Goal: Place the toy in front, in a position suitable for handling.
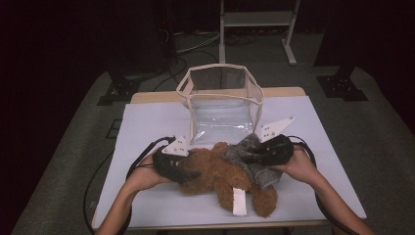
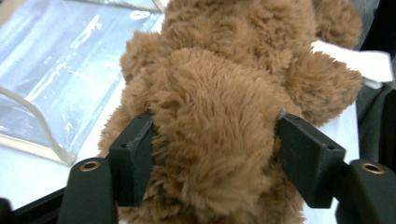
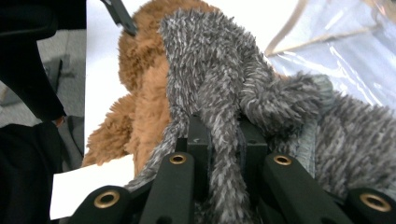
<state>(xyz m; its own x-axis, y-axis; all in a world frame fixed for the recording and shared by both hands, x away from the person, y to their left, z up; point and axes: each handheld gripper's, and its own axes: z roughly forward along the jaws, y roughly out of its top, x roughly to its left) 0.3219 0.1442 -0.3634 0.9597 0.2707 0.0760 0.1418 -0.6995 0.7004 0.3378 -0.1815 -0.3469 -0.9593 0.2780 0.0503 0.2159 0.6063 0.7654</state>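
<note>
So I've got the brown teddy bear [image 1: 222, 174] lying flat on the white table [image 1: 147, 127], just in front of the clear plastic bag [image 1: 221, 105] with the beige trim. It has a grey fuzzy garment [image 1: 252, 156] on its right side, looks like a little sweater or scarf, can't tell which.

My left gripper [image 1: 188, 175] is clamped around a fat lump of the bear's plush, jaws spread fairly wide with fur bulging between them. The right gripper [image 1: 247, 157] is pinched nearly closed on a thin fold of the grey garment.

What matters for the next bit, I reckon: the bear's long axis runs roughly across the table, left to right, and the bag's open mouth sits behind it, farther from me. The white tag [image 1: 239, 200] sticks out toward my side. Both hands are about equally near the bag, so it's a lift and push away from me.
</note>
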